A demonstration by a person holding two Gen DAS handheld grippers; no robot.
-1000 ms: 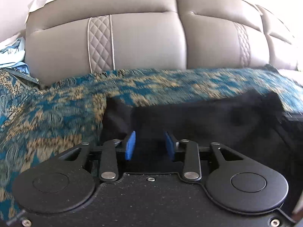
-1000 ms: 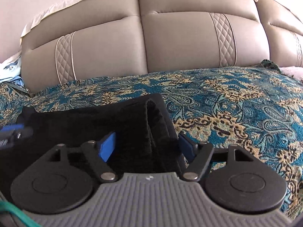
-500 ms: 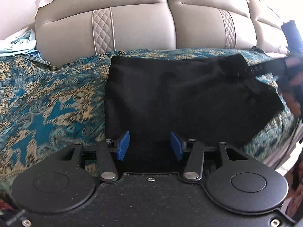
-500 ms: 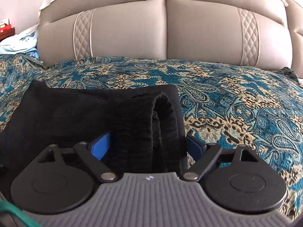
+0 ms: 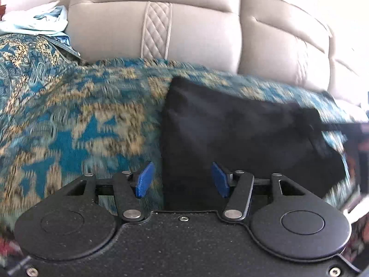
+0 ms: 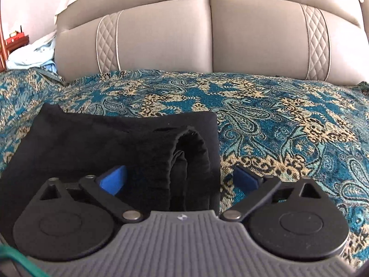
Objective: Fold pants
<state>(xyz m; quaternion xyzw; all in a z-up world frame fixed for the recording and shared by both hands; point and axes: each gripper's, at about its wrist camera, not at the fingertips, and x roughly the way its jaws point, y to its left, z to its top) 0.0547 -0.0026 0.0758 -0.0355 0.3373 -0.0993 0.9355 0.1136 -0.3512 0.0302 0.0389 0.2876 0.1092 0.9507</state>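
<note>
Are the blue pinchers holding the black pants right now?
No. Both the left gripper and right gripper have just been opening; their pads stand clear of the black pants, which lie folded on the patterned cover.

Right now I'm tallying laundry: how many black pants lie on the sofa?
1: the black pants lie folded on the patterned throw, before both grippers. Others may be hidden.

Black pants [image 6: 110, 143]; teal-and-gold paisley bedspread [image 6: 288, 120]; beige headboard [image 6: 166, 39] with diamond-quilted strips; blue pads [image 5: 145, 180]
</note>
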